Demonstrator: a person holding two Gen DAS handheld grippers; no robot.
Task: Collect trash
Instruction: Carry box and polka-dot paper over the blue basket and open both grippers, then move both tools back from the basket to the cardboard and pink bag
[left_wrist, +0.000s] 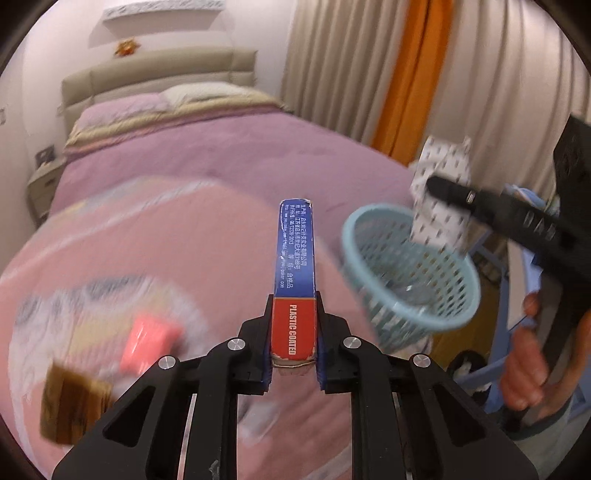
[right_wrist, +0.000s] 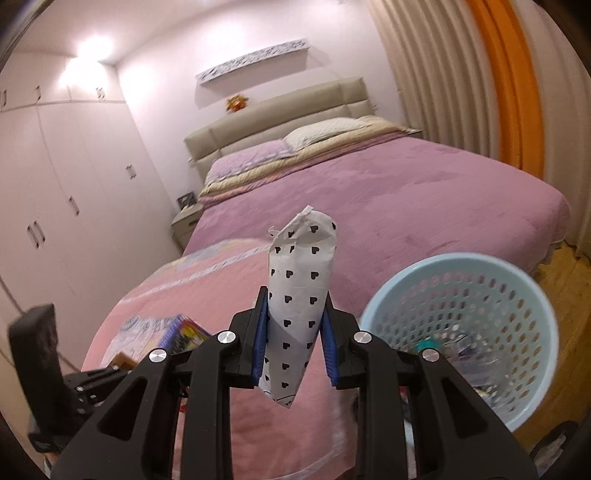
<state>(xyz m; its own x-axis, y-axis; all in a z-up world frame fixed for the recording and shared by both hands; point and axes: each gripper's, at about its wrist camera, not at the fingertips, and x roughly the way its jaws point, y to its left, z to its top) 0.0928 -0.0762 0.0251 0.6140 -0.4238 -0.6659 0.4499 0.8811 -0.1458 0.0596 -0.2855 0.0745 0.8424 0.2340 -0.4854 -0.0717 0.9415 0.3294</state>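
card box: narrow blue-and-red box, long axis runs straight away from the left camera, red "PLASTIC COATED" end nearest the camera, blue printed end pointing toward the bed; held above the pink quilt
paper packet: white packet with black hearts, long axis roughly upright in the right wrist view, leaning slightly, twisted top end up, lower end hanging below the pads; same packet seen from the left camera at the basket's far rim
left tongs: left tongs nearly closed, both blue pads pressed on the red end of the card box
right tongs: right tongs clamped on the paper packet at its middle, packet pinched in between the pads; seen from the left camera as a black bar reaching in from the right
hand: a hand grips the right tool's handle, lower right of left view
basket: light blue perforated basket, at the bed's foot corner, right of the paper packet; some small trash inside, items unclear
bed: purple cover, pink quilt at the near end, pillows at the headboard
other things on quilt: pink item and brown box, both blurred; a colourful printed box left of the right tongs
surroundings: beige and orange curtains on the right, white wardrobe on the left, nightstand beside the bed
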